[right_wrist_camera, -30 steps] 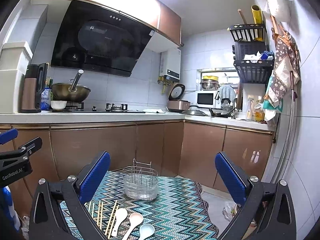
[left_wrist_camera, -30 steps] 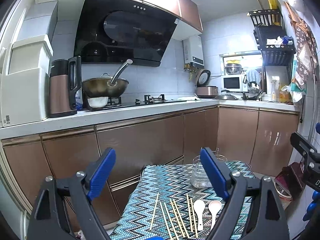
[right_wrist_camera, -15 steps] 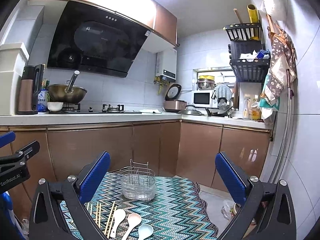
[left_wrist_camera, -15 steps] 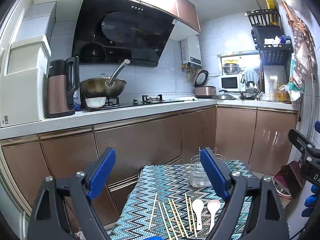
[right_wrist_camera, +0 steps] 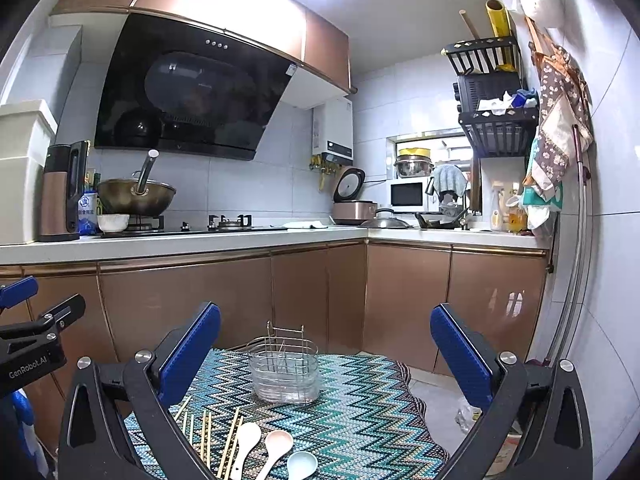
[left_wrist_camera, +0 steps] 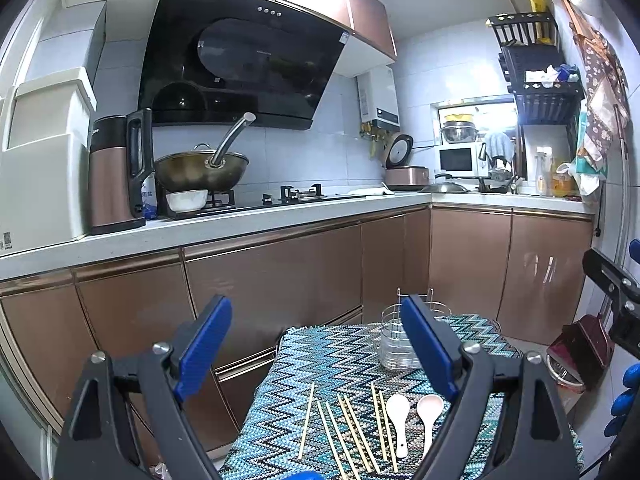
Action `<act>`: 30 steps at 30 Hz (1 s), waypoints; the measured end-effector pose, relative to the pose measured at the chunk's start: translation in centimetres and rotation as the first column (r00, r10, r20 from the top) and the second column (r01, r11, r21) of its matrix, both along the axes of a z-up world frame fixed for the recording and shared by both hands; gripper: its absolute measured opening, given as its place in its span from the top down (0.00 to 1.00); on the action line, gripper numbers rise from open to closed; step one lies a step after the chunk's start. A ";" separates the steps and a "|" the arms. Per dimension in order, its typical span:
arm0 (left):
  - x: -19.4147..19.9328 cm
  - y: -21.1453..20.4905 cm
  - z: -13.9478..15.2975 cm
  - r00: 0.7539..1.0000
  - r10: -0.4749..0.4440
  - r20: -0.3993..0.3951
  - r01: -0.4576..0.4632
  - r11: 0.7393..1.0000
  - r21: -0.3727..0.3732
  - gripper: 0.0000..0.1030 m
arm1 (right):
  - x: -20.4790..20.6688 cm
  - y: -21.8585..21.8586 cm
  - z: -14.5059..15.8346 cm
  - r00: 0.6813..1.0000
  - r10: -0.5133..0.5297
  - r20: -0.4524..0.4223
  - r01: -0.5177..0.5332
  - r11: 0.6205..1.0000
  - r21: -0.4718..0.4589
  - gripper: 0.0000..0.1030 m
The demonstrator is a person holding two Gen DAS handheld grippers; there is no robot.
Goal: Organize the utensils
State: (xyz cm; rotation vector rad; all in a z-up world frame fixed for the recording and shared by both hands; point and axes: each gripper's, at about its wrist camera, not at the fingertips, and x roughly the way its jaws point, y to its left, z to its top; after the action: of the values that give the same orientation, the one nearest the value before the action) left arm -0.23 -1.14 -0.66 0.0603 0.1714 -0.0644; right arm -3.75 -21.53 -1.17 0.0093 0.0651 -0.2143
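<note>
A small table with a zigzag cloth (left_wrist_camera: pixel 320 360) (right_wrist_camera: pixel 360 420) holds a wire and clear-plastic utensil holder (left_wrist_camera: pixel 394 344) (right_wrist_camera: pixel 285 372) at its far side. Several wooden chopsticks (left_wrist_camera: pixel 344 428) (right_wrist_camera: pixel 208 432) lie at the near side. Beside them lie a white spoon (left_wrist_camera: pixel 398 412) (right_wrist_camera: pixel 245 440), a pinkish spoon (left_wrist_camera: pixel 429 410) (right_wrist_camera: pixel 276 446) and a pale blue spoon (right_wrist_camera: pixel 301 465). My left gripper (left_wrist_camera: pixel 316 344) is open and empty, held above the table. My right gripper (right_wrist_camera: pixel 325 356) is open and empty, above the table too.
Brown cabinets (left_wrist_camera: pixel 280 272) under a white counter (right_wrist_camera: pixel 200 240) stand behind the table. A wok (left_wrist_camera: pixel 200 168), a kettle (left_wrist_camera: pixel 116 172) and a rice cooker (right_wrist_camera: pixel 352 204) sit on the counter. A red dustpan (left_wrist_camera: pixel 580 344) lies on the floor at right.
Both views have tilted up slightly, so the table and utensils sit a little lower in frame. Both grippers stay open and empty.
</note>
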 end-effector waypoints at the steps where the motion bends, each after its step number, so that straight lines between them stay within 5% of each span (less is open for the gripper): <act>1: 0.1 0.0 -0.1 1.000 0.001 -0.002 -0.001 1.000 0.000 0.16 | 0.1 -0.1 -0.1 1.000 -0.001 -0.004 0.001 1.000 0.001 0.00; 30: 3.1 0.7 -0.5 0.998 0.050 -0.025 -0.050 0.999 0.001 0.16 | 2.9 -1.0 -1.1 0.998 0.009 -0.059 -0.010 1.000 -0.019 0.00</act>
State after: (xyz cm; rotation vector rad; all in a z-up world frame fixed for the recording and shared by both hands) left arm 2.82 -0.40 -1.15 0.0558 0.1981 -0.0154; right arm -0.87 -22.55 -2.29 -0.0164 0.1219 -0.2056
